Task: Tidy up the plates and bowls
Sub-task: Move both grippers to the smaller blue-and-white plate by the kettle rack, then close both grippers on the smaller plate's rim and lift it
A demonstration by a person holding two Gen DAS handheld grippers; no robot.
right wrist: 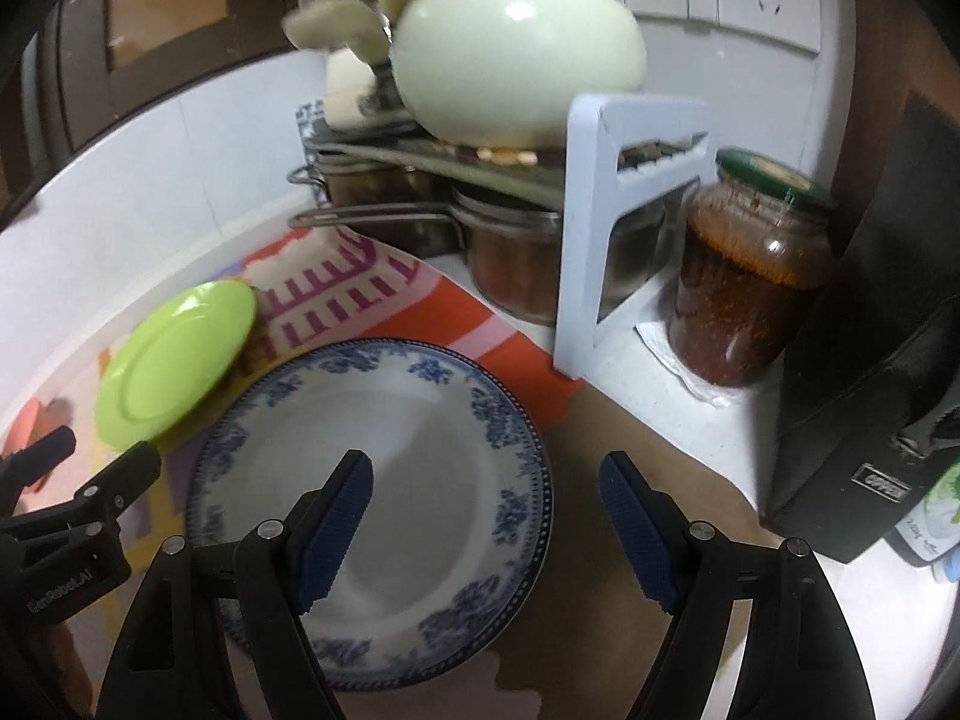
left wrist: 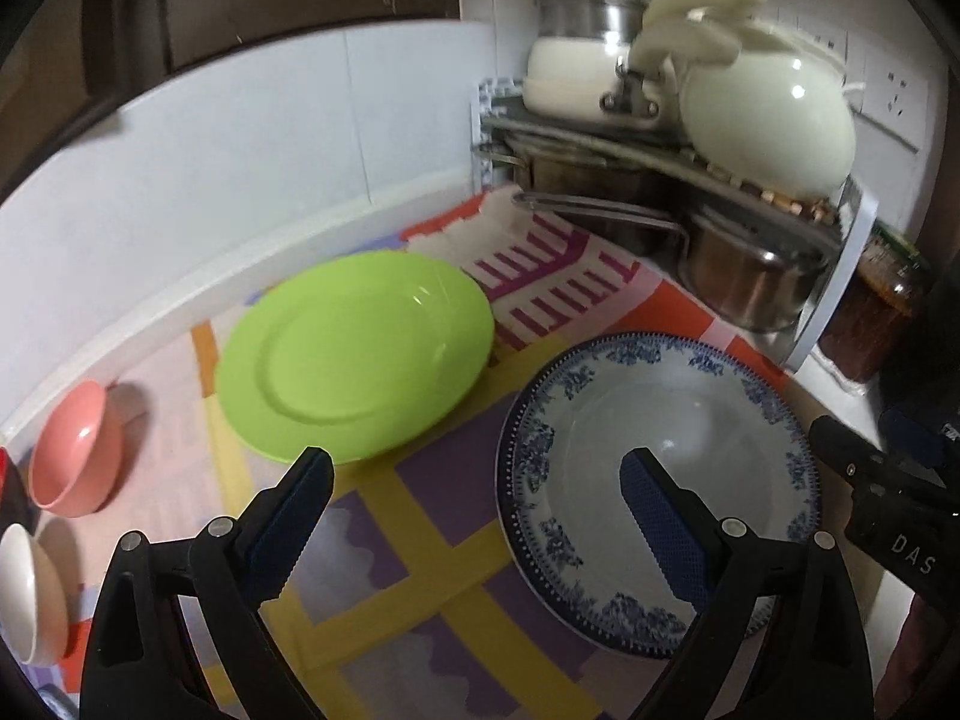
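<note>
My left hand-held gripper (left wrist: pixel 474 495) is spread wide and holds nothing, hovering over the mat between the two plates. My right hand-held gripper (right wrist: pixel 486 501) is also released and empty, with the near rim of the round white ceramic plate with a blue floral border (right wrist: pixel 384 480) between its fingers, not clamped.

Progress, as I judge it: nothing is stacked yet. The round lime-green plastic plate (left wrist: pixel 354 354) lies flat beside the blue-bordered one, rims near, apart. The small pink bowl (left wrist: pixel 75 450) and small white bowl (left wrist: pixel 30 594) sit separately at far left. All sorting is left.

The worktop (right wrist: pixel 654 420) carries a multicoloured patterned mat (left wrist: pixel 420 540). Behind are a white rack (right wrist: pixel 618 228) with a pale teapot (right wrist: pixel 516 42) and steel pots, a glass jar of red paste (right wrist: pixel 750 282), a tiled wall and sockets.
</note>
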